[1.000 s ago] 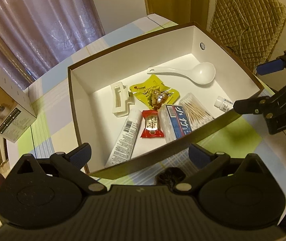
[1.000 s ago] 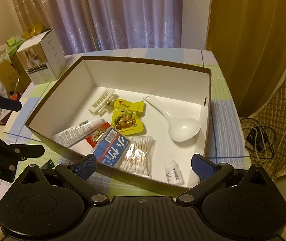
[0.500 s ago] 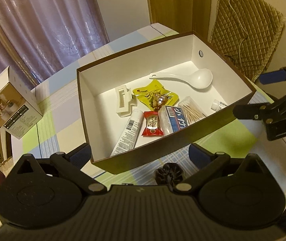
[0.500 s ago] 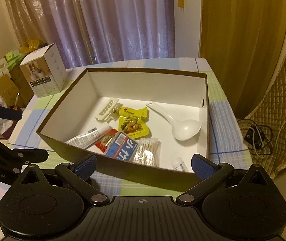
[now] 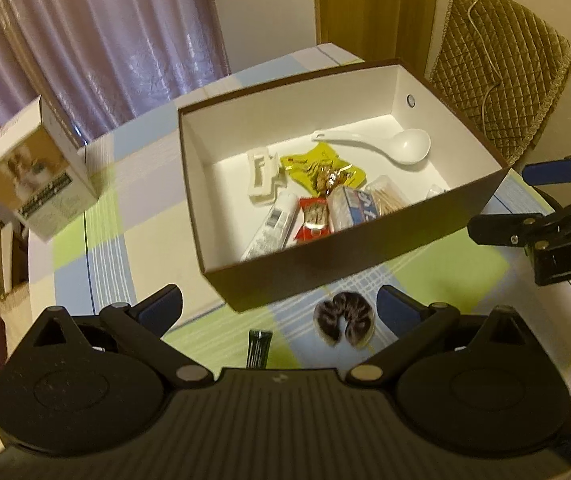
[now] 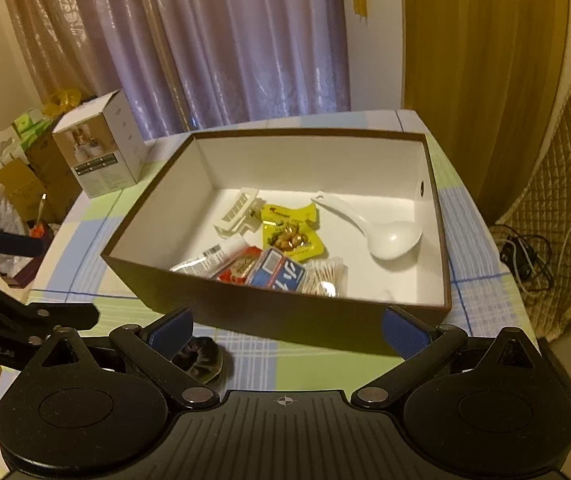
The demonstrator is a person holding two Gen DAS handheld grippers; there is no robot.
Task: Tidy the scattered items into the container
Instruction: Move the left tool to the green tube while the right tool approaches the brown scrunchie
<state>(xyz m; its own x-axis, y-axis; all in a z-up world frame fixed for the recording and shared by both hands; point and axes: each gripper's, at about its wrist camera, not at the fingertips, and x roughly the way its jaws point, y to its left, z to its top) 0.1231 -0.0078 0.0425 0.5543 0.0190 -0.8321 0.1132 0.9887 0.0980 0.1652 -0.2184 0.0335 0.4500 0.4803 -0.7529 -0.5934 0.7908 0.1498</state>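
Observation:
A brown box (image 5: 349, 256) (image 6: 285, 320) with white inside sits on the checked tablecloth. Inside lie a white spoon (image 5: 401, 145) (image 6: 385, 234), a yellow snack packet (image 5: 321, 168) (image 6: 291, 232), a white hair clip (image 5: 259, 176), a tube (image 5: 273, 228), a red packet (image 5: 313, 218), a blue-white pack (image 6: 279, 274) and cotton swabs (image 6: 323, 276). Outside, before the box's near wall, lie a dark scrunchie (image 5: 343, 318) (image 6: 199, 354) and a dark sachet (image 5: 259, 348). My left gripper (image 5: 279, 306) is open and empty above them. My right gripper (image 6: 287, 324) is open and empty, near the box's front right.
A printed carton (image 5: 37, 184) (image 6: 101, 148) stands on the table's far left. Boxes and clutter (image 6: 13, 184) sit beyond the left table edge. A quilted chair (image 5: 501, 68) with a cable stands behind the box on the right. Curtains hang behind.
Both grippers have drawn back and up from the box. The scrunchie and a dark sachet have come into view in front of the box. Nothing was gripped.

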